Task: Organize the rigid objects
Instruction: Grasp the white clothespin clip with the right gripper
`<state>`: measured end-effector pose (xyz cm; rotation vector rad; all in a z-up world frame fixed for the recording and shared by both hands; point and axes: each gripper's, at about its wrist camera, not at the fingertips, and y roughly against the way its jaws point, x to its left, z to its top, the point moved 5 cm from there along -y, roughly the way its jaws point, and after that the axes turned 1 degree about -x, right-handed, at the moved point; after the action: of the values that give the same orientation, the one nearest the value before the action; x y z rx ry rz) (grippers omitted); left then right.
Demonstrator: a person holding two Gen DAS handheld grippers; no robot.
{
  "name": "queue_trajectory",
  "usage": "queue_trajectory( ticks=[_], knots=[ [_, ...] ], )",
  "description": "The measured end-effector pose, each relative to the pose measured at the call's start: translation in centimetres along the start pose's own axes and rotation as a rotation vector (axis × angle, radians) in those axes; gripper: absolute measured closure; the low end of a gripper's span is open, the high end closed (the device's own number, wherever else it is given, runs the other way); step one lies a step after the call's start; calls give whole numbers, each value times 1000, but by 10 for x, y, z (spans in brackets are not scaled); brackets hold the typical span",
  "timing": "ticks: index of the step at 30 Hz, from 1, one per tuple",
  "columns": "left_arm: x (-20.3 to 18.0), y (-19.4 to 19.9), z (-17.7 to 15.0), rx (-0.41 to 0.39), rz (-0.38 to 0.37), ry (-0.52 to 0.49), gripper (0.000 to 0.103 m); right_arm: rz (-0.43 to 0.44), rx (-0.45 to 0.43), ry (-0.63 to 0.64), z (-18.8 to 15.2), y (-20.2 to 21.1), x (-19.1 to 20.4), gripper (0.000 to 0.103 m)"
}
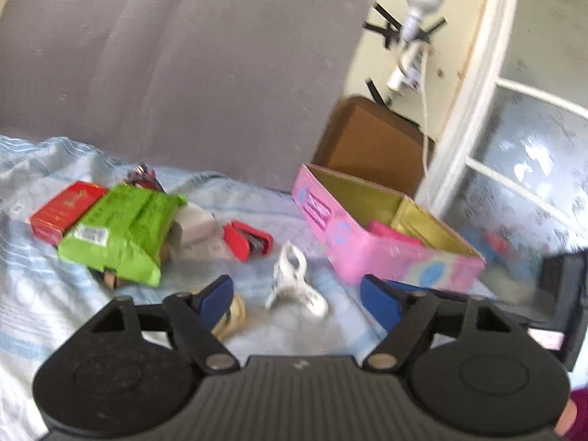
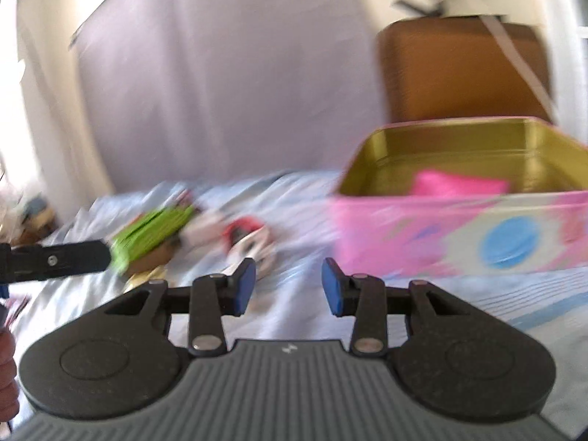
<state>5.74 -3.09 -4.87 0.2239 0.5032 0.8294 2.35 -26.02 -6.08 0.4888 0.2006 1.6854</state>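
Both claws hover empty over the bed: left claw point(image 1: 297, 294) wide apart above a white clip point(image 1: 294, 283), right claw point(image 2: 288, 286) narrower, beside the pink tin point(image 2: 459, 228), apparently.

grey panel point(image 1: 176, 55) behind bed, cream wall point(image 1: 371, 55), frosted window point(image 1: 529, 147) right.

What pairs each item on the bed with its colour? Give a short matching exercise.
Items:
1. open tin
2. stapler
3. crinkled packet
4. hair claw clip

Colours:
A. green
B. white with dark specks
C. pink outside, gold inside
D. red

Pairs: 1-C, 2-D, 3-A, 4-B
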Motion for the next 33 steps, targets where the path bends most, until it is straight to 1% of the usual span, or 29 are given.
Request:
queue_trajectory(
  ticks=[1,2,3,6,7,8,9,11,12,13,14,15,16,18,21,24,25,27,29,32,33],
  knots=[
    [-1,-3,-3,16,-9,0,32,11,21,20,-3,-5,9,69],
    [1,-7,-5,35,-16,7,34,18,40,41,-5,-10,17,72],
    [4,-13,-7,63,-15,19,38,14,53,63,-6,-15,24,73],
    [10,-28,-15,123,21,47,43,-27,83,107,-6,-30,28,81],
    [15,-32,-16,137,29,59,43,-34,96,110,-6,-35,28,84],
    [19,-35,-17,146,46,73,43,-43,110,114,-6,-41,28,84],
    [24,-38,-17,150,74,80,43,-53,117,119,-8,-42,29,84],
    [35,-40,-12,130,169,64,43,-69,133,128,-13,-46,27,85],
    [42,-40,-9,115,221,54,43,-71,139,129,-16,-47,28,88],
    [50,-39,-7,107,258,58,43,-69,147,132,-16,-50,29,95],
    [55,-35,-4,96,266,80,43,-68,157,131,-19,-50,32,96],
    [55,-30,-1,83,240,96,43,-64,166,124,-20,-51,34,96],
    [50,-26,1,71,210,81,43,-55,165,123,-20,-49,36,96],
    [29,-21,0,51,176,-32,43,-41,150,140,-21,-44,42,96],
    [0,-28,-7,67,158,-211,44,-39,148,143,-23,-40,43,96],
    [-12,-39,-11,86,147,-307,48,-56,148,136,-25,-40,37,96],
    [-15,-42,-11,98,136,-325,48,-64,146,139,-25,-39,35,95],
    [-19,-49,-14,127,123,-353,54,-78,140,139,-23,-37,30,94],
    [-22,-58,-16,151,120,-370,56,-79,135,132,-22,-36,26,92],
    [-21,-66,-19,183,113,-354,57,-68,134,130,-22,-38,24,92],
    [-21,-66,-19,190,100,-341,60,-66,136,128,-23,-39,24,92]
  ],
)
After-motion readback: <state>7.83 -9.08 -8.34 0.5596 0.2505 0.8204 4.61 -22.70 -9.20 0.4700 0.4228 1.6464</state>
